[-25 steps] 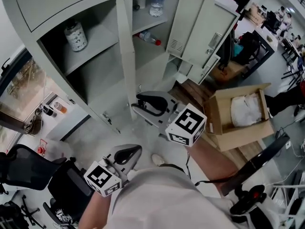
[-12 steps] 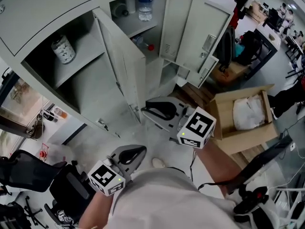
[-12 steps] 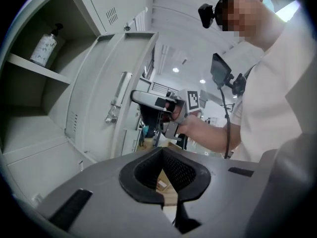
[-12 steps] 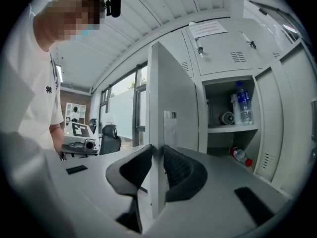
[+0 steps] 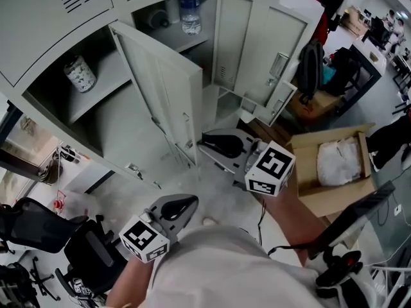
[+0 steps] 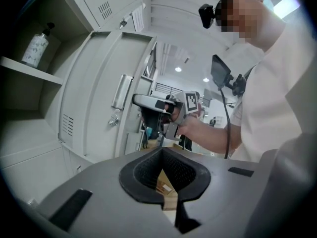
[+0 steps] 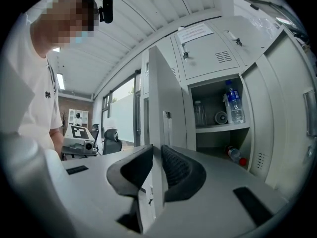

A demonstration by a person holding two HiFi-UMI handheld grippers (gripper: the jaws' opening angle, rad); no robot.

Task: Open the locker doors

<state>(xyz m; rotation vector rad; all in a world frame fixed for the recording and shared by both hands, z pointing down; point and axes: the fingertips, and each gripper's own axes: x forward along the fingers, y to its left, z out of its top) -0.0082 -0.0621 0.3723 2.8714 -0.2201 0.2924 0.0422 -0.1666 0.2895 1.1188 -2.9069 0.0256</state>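
Observation:
The grey lockers (image 5: 51, 18) stand ahead. The left locker door (image 5: 167, 88) is swung partly out, and my right gripper (image 5: 201, 147) is shut on its free edge near the bottom. In the right gripper view the door edge (image 7: 157, 108) runs up between the two pads (image 7: 178, 170). The neighbouring right door (image 5: 257, 43) stands wide open. My left gripper (image 5: 191, 202) hangs lower and nearer me, shut with nothing in it. From the left gripper view the door's outer face with its handle (image 6: 121, 90) and my right gripper (image 6: 148, 102) are in sight.
A patterned bottle (image 5: 79, 74) stands on the left locker's shelf, and a water bottle (image 5: 190, 8) on the right one's. An open cardboard box (image 5: 334, 165) lies on the floor at right. A black office chair (image 5: 38, 223) is at left. A backpack (image 5: 311, 66) hangs behind the right door.
The left locker door has swung out toward me, drawn by the right gripper shut on its edge. The left gripper has hardly moved.

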